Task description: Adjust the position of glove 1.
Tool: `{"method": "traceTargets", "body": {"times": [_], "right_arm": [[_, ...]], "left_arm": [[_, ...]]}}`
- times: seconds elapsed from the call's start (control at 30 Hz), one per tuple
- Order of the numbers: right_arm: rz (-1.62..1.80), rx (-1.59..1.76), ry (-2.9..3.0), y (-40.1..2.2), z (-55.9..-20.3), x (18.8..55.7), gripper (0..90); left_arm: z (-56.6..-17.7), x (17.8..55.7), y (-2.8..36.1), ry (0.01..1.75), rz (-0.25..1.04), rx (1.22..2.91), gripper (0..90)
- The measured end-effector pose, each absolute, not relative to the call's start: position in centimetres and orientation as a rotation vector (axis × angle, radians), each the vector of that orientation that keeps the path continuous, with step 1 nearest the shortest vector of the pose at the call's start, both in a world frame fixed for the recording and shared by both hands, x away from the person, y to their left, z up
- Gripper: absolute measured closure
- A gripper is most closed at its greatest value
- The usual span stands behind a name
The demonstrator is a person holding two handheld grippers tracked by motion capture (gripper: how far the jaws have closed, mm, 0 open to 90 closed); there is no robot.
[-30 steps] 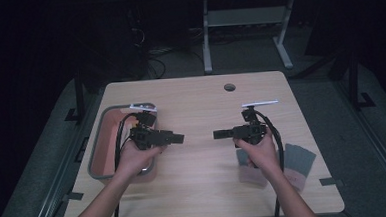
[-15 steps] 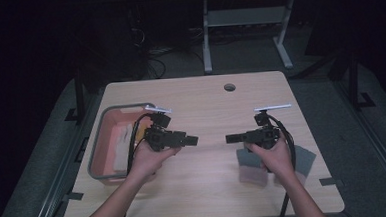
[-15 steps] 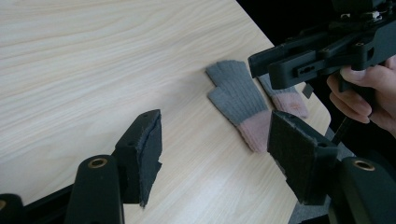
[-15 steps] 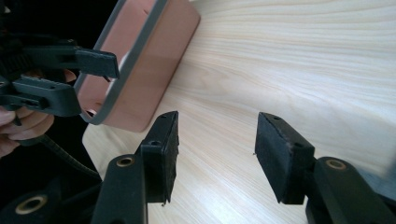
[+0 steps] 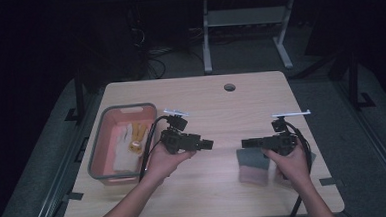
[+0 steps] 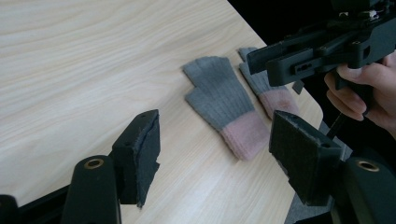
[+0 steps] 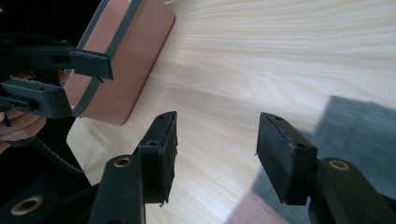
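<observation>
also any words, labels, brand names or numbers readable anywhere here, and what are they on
None can be read.
Right hand-held gripper: a small pale mark on its side in the left gripper view, too blurred to read.
Gloves, bin, table: no lettering visible.

My work surface is a light wooden table (image 5: 200,103) with a round cable hole (image 5: 229,87) near its far edge. Left of that hole and nearer to me, a pink bin (image 5: 102,143) with a grey rim sits on the wood. Right of the hole and close to my side, two grey gloves with pink cuffs (image 6: 224,105) lie flat, side by side.
</observation>
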State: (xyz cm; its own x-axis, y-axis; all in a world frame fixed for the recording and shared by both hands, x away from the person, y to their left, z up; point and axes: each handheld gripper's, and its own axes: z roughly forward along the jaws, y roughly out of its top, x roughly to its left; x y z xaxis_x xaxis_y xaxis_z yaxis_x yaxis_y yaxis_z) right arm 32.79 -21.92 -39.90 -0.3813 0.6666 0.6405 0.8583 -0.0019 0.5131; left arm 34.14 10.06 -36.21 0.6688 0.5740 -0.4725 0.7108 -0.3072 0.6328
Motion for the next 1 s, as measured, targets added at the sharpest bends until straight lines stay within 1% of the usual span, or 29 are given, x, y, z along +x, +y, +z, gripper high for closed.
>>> {"method": "traceTargets", "body": {"times": [0.33,0.47,0.7,0.93,1.0], "right_arm": [[-1.322,-1.695,-2.107,-25.0,-40.5,31.2,47.9],[-1.31,-1.711,-2.154,-25.8,-40.5,30.6,47.1],[-1.257,-1.758,-2.218,-27.5,-41.1,29.6,46.6],[-1.166,-1.894,-2.298,-29.4,-41.5,28.6,48.1],[-1.12,-1.928,-2.317,-29.6,-41.7,28.4,48.5]], "left_arm": [[-36.8,33.7,7.6,0.951,-0.209,2.02,32.4],[-37.0,33.4,6.8,0.935,-0.209,2.024,30.6],[-37.3,32.9,5.8,0.919,-0.216,2.026,29.7],[-37.9,32.7,4.9,0.907,-0.2,2.06,29.8],[-38.2,32.7,4.7,0.914,-0.217,2.051,29.8]]}}
